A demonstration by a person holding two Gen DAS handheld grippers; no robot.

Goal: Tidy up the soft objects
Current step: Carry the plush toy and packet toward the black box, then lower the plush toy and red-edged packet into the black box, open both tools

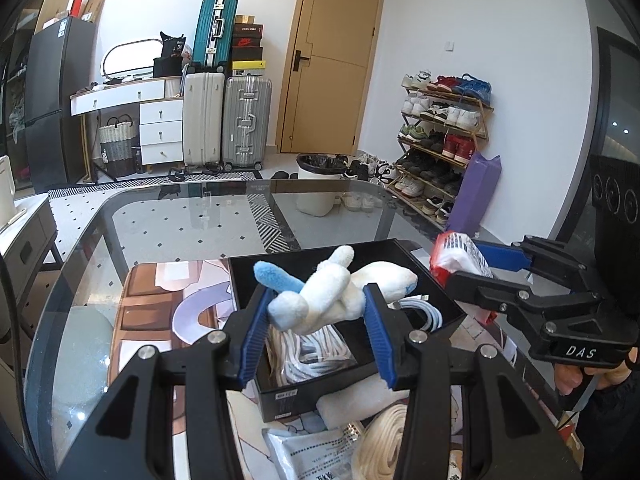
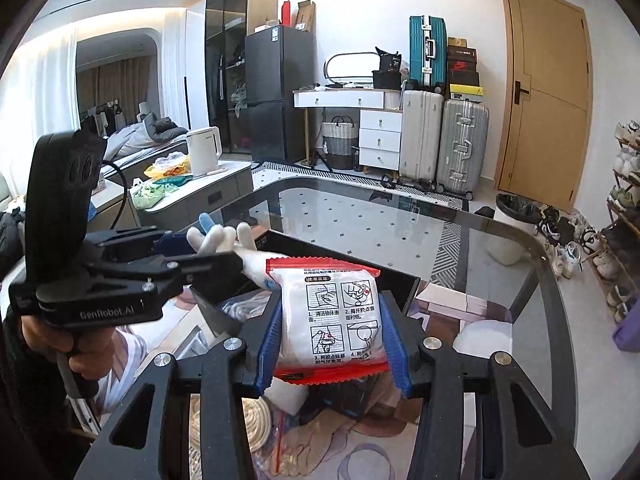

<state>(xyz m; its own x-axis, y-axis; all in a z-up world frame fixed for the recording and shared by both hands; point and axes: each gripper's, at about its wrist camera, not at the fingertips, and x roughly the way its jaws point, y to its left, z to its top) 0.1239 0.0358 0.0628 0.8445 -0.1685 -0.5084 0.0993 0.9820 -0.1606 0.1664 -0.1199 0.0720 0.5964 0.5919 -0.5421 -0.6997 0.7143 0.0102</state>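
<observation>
Left gripper [image 1: 316, 312]: pinching plush toy [image 1: 320, 292] above black box [image 1: 436, 292].
Right gripper [image 2: 332, 340]: clamped on red-edged packet [image 2: 330, 320].
Boxed: white cords [image 1: 304, 356].
Left on bench [image 1: 160, 224]: rope coil [image 1: 384, 440], grey pouch [image 1: 308, 452].

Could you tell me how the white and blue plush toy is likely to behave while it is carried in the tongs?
The plush toy looks soft: its body bulges between the left tongs. Its limbs stick out unsupported, so they may flop. Probably light.
</observation>
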